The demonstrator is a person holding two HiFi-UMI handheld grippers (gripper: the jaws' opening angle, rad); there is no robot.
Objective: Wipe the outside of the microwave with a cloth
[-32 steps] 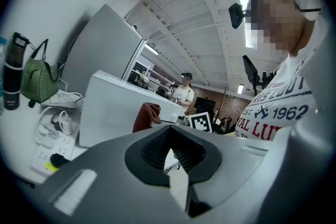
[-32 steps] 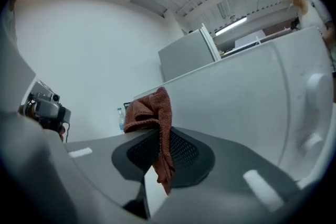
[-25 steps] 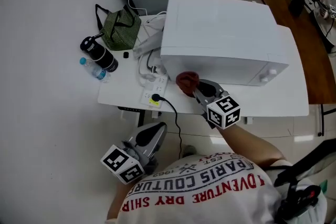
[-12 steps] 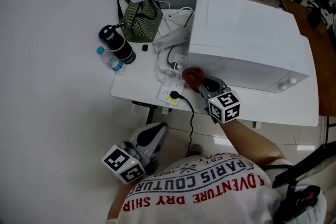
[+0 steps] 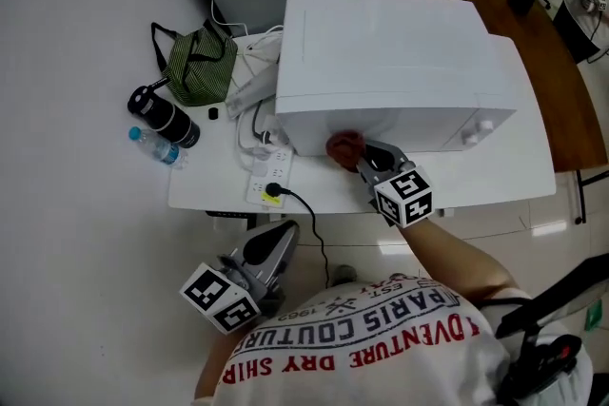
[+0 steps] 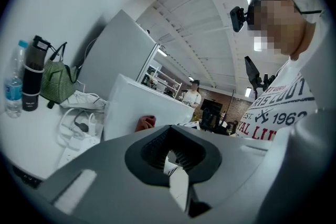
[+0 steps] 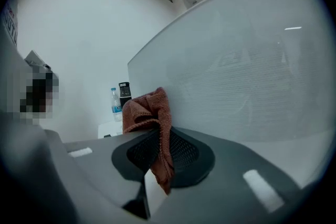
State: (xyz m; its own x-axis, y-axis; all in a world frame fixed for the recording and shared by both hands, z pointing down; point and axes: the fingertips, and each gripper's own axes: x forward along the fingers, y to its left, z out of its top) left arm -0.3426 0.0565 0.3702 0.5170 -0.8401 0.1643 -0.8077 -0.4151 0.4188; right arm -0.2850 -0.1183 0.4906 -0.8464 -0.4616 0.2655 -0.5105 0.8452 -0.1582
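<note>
My right tool (image 5: 359,157) pinches the red-brown cloth (image 5: 343,145) tight between its jaws, and a bunch sticks out in front. I think the cloth is soft and light, so it can bend and slip. A grip low on the bunch looks best. The cloth touches the front of the white microwave (image 5: 381,43), near its left end. The microwave looks hard, smooth and heavy, so I can push on it. My left tool (image 5: 278,241) hangs low by my shirt, jaws together, holding nothing.
</note>
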